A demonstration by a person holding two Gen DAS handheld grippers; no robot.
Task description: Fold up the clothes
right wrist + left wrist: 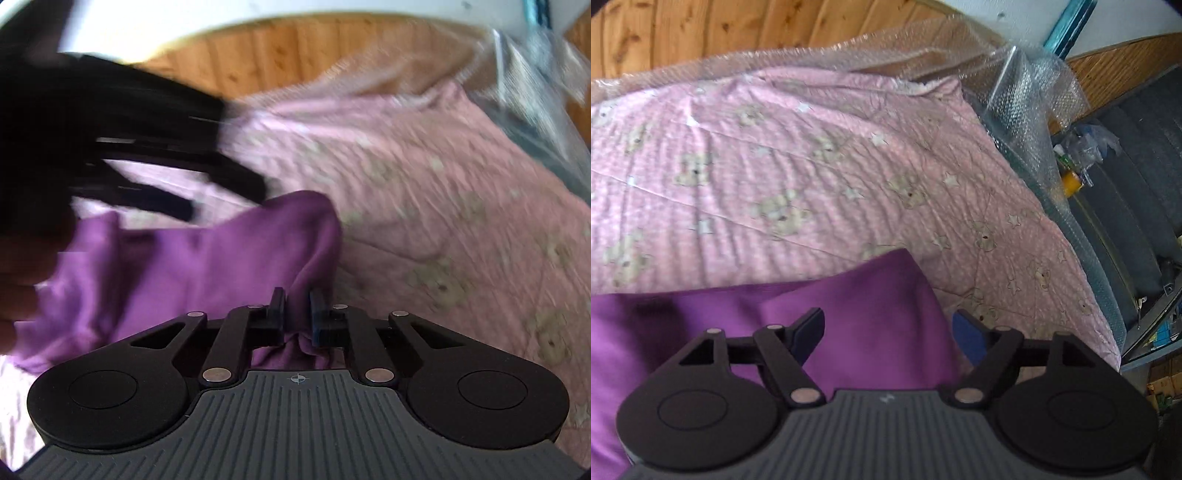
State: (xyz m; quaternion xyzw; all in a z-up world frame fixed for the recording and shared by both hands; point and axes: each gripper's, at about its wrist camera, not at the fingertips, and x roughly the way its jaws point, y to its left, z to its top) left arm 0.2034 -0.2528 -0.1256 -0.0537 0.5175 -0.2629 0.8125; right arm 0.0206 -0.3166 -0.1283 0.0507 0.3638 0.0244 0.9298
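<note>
- A pink quilt [798, 155], printed with bears and stars, is spread over the bed and fills most of both views; its surface is rumpled, so drag on anything slid across it is to be expected.
- Clear bubble wrap [1027, 107] is seen along the far edge of the bed, from about 11 o'clock round to 3 o'clock in the left wrist view, well apart from the work.
- The purple garment [871, 295] lies on the quilt toward 6 o'clock in the left view, just ahead of the tool. It is judged light, thin and limp, with a slight sheen that suggests it may slip; nothing fragile is seen in it. A hem or corner is judged the best place to take hold, since a pinch in mid-panel would only bunch it.
- The right tool [297, 306] is closed down on a gathered fold of the garment, which rises in a soft peak toward 12 o'clock; the view is blurred by motion.
- The left tool [890, 332] is spread wide above the garment, with nothing between its fingers; contact with the cloth cannot be told.
</note>
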